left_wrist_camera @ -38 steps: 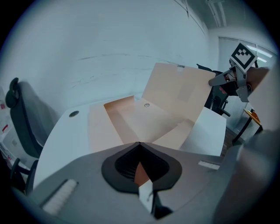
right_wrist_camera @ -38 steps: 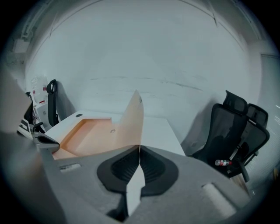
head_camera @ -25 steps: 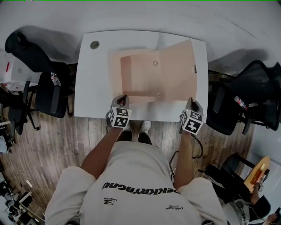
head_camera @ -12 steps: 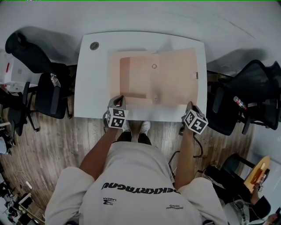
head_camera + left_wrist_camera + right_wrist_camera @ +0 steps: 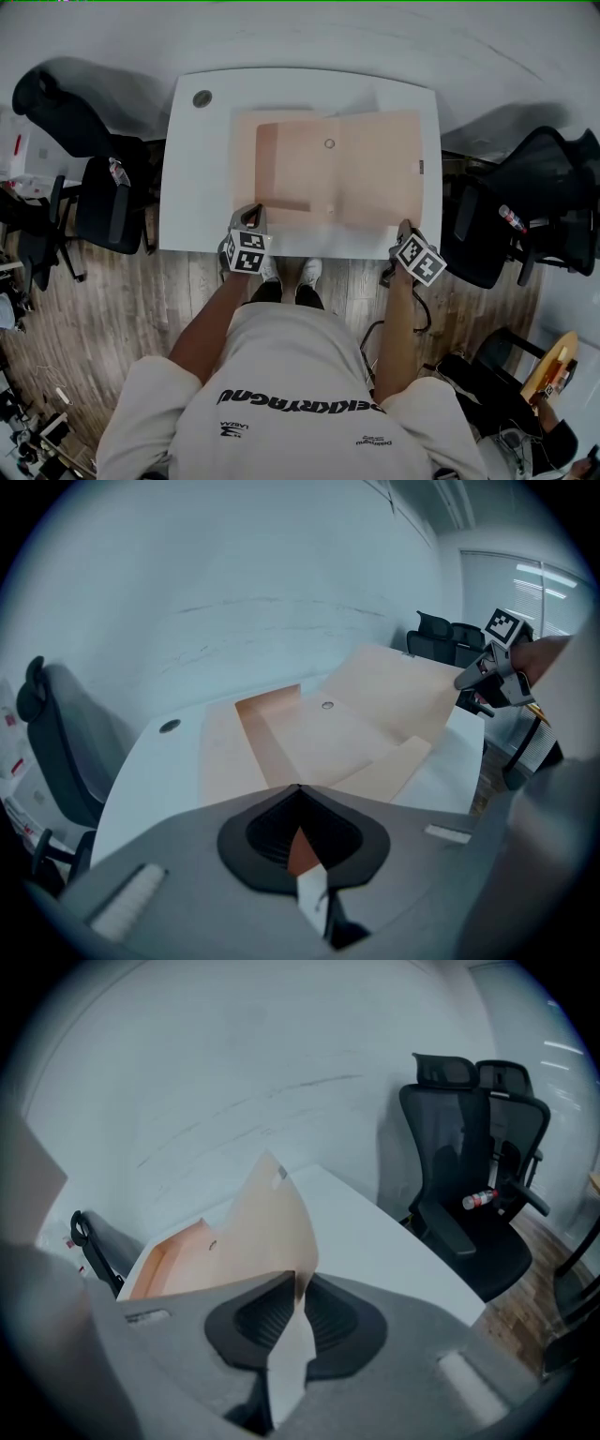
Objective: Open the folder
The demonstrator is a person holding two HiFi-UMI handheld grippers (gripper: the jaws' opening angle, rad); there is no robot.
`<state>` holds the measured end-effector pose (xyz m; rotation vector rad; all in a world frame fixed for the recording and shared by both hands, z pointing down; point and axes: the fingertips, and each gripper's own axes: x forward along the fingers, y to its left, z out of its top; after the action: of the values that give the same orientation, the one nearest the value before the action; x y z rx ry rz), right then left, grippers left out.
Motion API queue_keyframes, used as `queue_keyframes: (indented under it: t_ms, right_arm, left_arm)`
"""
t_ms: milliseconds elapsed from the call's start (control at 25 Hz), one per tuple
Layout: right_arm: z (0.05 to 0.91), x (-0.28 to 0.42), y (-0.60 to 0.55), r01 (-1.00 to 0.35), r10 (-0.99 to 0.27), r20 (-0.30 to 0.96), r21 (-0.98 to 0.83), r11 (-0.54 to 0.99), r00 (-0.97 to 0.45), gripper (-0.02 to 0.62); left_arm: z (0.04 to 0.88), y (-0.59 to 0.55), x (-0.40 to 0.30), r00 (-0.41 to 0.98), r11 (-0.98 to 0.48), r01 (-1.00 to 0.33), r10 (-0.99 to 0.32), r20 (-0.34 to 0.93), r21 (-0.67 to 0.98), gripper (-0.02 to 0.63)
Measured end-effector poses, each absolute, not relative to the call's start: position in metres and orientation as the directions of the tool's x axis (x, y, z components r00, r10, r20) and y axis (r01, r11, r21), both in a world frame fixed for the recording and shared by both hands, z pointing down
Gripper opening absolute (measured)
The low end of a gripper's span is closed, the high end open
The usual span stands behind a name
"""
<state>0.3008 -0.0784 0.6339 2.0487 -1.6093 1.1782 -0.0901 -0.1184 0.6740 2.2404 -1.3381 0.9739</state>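
A peach paper folder (image 5: pixel 328 169) lies spread open on the white table (image 5: pixel 202 187), its inner pocket on the left half. My left gripper (image 5: pixel 256 214) is shut on the folder's near left corner, and a strip of it shows between the closed pads (image 5: pixel 298 794). My right gripper (image 5: pixel 405 227) is at the near right corner of the opened cover (image 5: pixel 262 1232). Its jaws have just been opening. The cover's edge still stands between them (image 5: pixel 298 1283), with the pads slightly apart.
Black office chairs stand to the left (image 5: pixel 94 178) and right (image 5: pixel 525 206) of the table; a bottle (image 5: pixel 513 218) lies on the right one. A round cable hole (image 5: pixel 202 97) sits at the table's far left corner. The table's near edge is just under both grippers.
The cover, raised a second ago, has come down flat to the right. My right gripper sank and rolled with it. The left gripper stayed put.
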Motion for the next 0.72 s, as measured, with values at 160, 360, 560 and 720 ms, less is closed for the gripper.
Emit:
queue_keyframes:
  t_ms: [160,360,560,720]
  right_arm:
    - [0.639,0.304,-0.079,-0.894,-0.672,0.739,-0.267,-0.361,0.050,0.037]
    - [0.649,0.310,-0.078,-0.881,-0.660,0.749,-0.274,-0.387,0.057,0.046]
    - [0.654,0.314,-0.077,-0.878,-0.649,0.758,-0.262,-0.400,0.069,0.055]
    - [0.655,0.313,-0.078,-0.884,-0.639,0.765,-0.241,-0.402,0.082,0.060]
  left_arm:
    - [0.674,-0.119,-0.090,0.314,-0.491,-0.870,-0.629,0.711,-0.050,-0.005]
    - [0.675,-0.119,-0.089,0.315,-0.493,-0.868,-0.629,0.710,-0.051,-0.005]
    - [0.674,-0.118,-0.089,0.317,-0.496,-0.867,-0.630,0.709,-0.053,-0.005]
    - [0.673,-0.119,-0.091,0.317,-0.496,-0.867,-0.630,0.709,-0.053,-0.005]
